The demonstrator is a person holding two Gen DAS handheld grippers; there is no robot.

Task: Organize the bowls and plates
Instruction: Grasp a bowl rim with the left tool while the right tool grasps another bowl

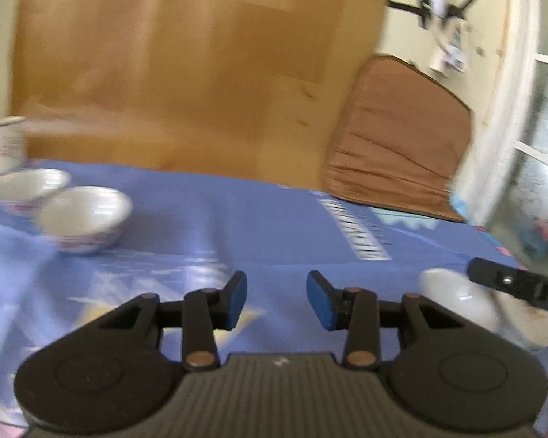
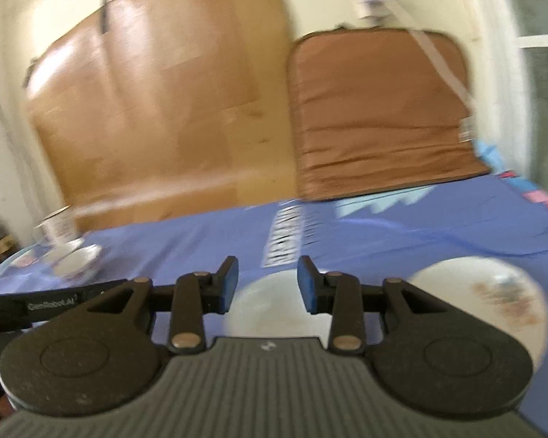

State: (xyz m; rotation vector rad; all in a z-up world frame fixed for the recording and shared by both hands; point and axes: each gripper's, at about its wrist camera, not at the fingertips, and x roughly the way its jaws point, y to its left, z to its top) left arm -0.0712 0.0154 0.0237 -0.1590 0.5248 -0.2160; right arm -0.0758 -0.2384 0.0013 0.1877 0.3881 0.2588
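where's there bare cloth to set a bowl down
Free: the blue cloth between the two bowls and the printed strip, up to the wooden board. Crowded: far left by the mug, and near right by the plates.

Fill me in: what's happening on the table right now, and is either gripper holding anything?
Neither is. The left gripper and right gripper both hang open and empty over the blue tablecloth. Two bowls sit by a mug at the far left; two plates lie under the right gripper.
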